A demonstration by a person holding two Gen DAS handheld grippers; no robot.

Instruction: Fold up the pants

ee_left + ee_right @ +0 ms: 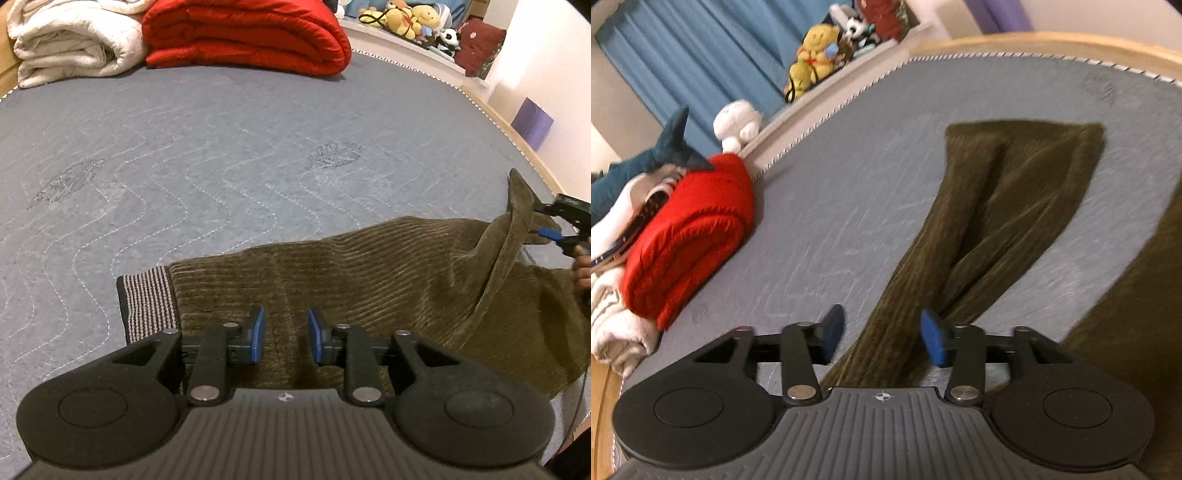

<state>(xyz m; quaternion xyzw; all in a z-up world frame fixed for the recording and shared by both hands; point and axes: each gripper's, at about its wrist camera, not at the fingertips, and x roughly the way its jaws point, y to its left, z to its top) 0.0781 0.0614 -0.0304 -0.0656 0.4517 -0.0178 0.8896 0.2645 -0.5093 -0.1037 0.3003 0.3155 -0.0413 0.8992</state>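
Olive corduroy pants (369, 269) spread across the near part of the grey quilted mattress (221, 147), striped waistband (147, 295) to the left in the left wrist view, one leg stretched away to its hem (1027, 129) in the right wrist view. Well apart from the folded red quilt (243, 33) and white blanket (66, 40) at the far edge

Left gripper (286, 334) poised over the seat of the pants just beside the waistband, jaws parted narrowly, blue pads (256, 332) either side of a seam, gripping nothing

Right gripper (882, 334) roughly half open, a bunched stretch of leg running up between the jaws; one pad looking clear of the cloth, so probably no firm pinch. Seen from the left wrist as a raised peak of corduroy draped at that gripper

Risks from here, as judged:
- Raised leg sliding off the loosely set right jaws and dropping in a heap, spoiling the fold line
- Thick ribbed cloth bunching and twisting along the leg, giving a crooked crease
- Unpinned waist end dragging across the mattress if pulled from the leg side
- Left jaws perhaps too narrow to take a doubled layer
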